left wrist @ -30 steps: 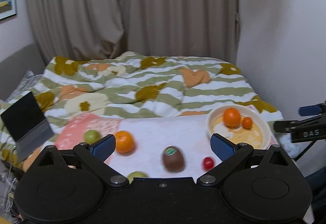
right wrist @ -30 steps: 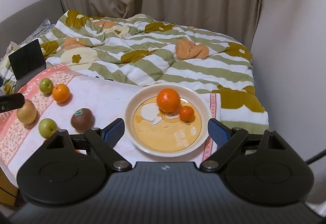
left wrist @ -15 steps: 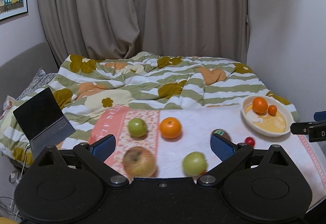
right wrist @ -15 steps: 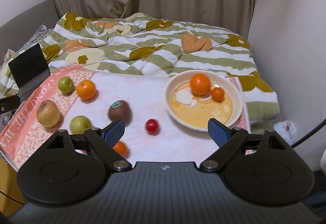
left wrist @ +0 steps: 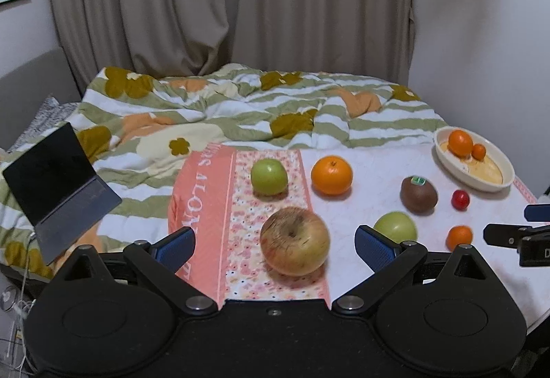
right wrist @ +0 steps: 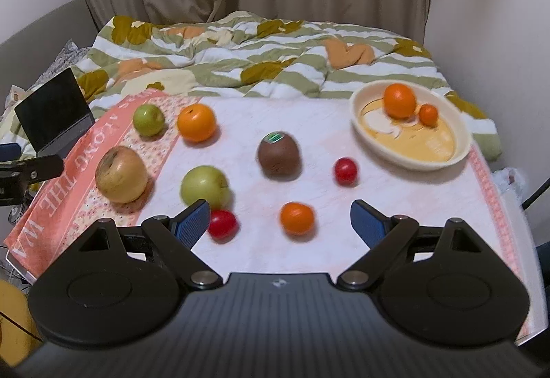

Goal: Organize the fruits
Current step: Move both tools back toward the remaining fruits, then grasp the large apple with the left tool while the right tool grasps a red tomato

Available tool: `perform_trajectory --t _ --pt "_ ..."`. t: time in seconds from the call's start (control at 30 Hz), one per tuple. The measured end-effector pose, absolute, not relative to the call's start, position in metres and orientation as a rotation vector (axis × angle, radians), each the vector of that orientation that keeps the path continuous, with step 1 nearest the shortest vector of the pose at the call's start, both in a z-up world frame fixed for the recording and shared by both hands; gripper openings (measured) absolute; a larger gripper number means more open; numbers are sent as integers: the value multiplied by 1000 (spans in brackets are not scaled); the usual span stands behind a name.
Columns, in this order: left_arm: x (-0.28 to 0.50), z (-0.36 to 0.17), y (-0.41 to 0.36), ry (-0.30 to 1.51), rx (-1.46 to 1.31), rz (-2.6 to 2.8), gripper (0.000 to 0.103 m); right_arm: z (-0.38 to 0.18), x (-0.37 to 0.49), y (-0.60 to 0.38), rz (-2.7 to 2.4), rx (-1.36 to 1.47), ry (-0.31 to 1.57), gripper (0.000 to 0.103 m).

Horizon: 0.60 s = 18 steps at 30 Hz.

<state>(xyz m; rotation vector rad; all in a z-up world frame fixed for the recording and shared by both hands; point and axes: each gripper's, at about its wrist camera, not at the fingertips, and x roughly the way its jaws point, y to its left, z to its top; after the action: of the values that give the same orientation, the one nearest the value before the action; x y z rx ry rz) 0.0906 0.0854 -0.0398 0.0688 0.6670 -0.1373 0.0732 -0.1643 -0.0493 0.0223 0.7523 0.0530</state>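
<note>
Fruit lies on a white and pink cloth (left wrist: 371, 185) on the bed. My left gripper (left wrist: 275, 245) is open, with a large yellow-red apple (left wrist: 294, 240) just ahead between its fingers. Beyond it lie a green apple (left wrist: 268, 176), an orange (left wrist: 331, 175), a kiwi (left wrist: 418, 194) and a second green apple (left wrist: 395, 227). My right gripper (right wrist: 279, 221) is open and empty, a small orange (right wrist: 297, 218) lying just ahead of it, a red tomato (right wrist: 222, 223) by its left finger. A cream bowl (right wrist: 457, 151) at the right holds two oranges (right wrist: 399, 100).
A second red tomato (right wrist: 345, 170) lies left of the bowl. An open laptop (left wrist: 58, 185) stands on the striped duvet (left wrist: 240, 109) at the left. Curtains and a wall close the back and right. The cloth's right edge drops off beside the bowl.
Both grippers have pulled back and swung left. The large apple now sits between my left fingers, and the small orange and tomato have come into the right view.
</note>
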Motion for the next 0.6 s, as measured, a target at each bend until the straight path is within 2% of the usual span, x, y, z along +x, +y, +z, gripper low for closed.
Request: perform_trajectory --t 0.3,0.6 --pt "125 -89 93 706 90 -194 100 -100 90 -122 74 -1 771 102" --pt "147 -111 73 711 167 -225 99 -126 108 -111 101 -36 793 100"
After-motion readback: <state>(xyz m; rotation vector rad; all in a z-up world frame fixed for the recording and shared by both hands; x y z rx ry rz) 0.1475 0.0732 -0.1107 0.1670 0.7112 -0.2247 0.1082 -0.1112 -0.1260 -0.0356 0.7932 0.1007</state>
